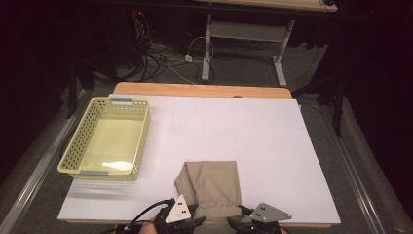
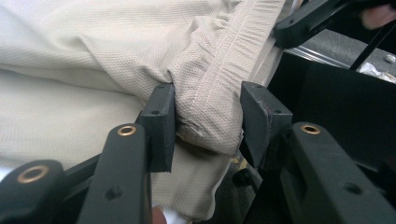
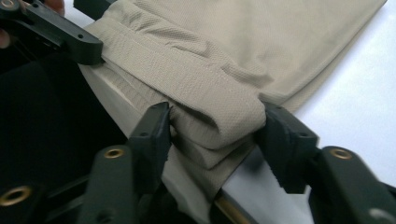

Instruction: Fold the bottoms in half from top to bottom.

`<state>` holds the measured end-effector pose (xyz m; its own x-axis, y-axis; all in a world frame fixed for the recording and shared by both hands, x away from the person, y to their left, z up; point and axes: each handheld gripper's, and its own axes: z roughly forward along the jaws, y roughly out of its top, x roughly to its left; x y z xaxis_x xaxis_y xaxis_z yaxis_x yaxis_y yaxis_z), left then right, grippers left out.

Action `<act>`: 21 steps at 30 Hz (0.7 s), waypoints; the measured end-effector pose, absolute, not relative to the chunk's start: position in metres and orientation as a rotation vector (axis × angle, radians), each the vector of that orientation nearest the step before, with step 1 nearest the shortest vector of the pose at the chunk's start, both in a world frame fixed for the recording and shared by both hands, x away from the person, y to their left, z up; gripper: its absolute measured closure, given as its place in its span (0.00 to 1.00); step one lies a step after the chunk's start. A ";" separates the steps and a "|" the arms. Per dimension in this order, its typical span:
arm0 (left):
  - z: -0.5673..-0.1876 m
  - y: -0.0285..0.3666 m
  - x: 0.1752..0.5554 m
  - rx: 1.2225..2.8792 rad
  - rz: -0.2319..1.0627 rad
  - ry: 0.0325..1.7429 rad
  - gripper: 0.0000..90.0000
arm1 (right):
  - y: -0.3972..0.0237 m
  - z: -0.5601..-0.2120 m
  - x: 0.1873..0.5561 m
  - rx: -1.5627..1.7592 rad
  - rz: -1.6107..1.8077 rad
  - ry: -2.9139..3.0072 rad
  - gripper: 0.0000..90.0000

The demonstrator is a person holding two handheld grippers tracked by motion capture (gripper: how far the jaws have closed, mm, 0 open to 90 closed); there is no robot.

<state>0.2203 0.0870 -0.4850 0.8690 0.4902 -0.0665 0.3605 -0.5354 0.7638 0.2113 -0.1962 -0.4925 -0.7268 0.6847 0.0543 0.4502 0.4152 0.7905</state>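
White-covered bench (image 1: 272, 146) carries one yellow basket (image 1: 78, 141) and one folded beige garment (image 1: 214, 185); left claw (image 2: 208, 121) straddles its waistband loosely, right claw (image 3: 212, 128) pinches it

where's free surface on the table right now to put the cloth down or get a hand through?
Bare white sheet runs from the beige cloth to the table's far and right edges, plus a strip between the yellow basket and the cloth. The basket itself holds nothing. It is crowded at the near edge: the left gripper and right gripper both sit at the cloth's waistband.
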 end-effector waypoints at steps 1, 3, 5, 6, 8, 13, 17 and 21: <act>-0.485 0.087 0.220 2.192 0.197 0.615 0.62 | -0.196 -0.492 0.211 0.981 1.210 2.395 0.56; -0.484 0.088 0.218 2.196 0.201 0.618 0.63 | -0.197 -0.491 0.210 0.972 1.217 2.395 0.60; -0.482 0.090 0.216 2.190 0.201 0.624 0.63 | -0.196 -0.490 0.209 0.956 1.212 2.398 0.61; -0.482 0.091 0.215 2.185 0.200 0.629 0.63 | -0.196 -0.489 0.208 0.949 1.214 2.399 0.62; -0.481 0.094 0.213 2.180 0.202 0.638 0.63 | -0.195 -0.488 0.207 0.934 1.226 2.402 0.63; -0.478 0.104 0.206 2.166 0.204 0.679 0.63 | -0.186 -0.485 0.207 0.881 1.236 2.422 0.64; -0.476 0.107 0.198 2.166 0.197 0.707 0.63 | -0.180 -0.484 0.208 0.853 1.237 2.441 0.65; -0.475 0.106 0.196 2.187 0.184 0.711 0.63 | -0.180 -0.483 0.205 0.851 1.237 2.443 0.65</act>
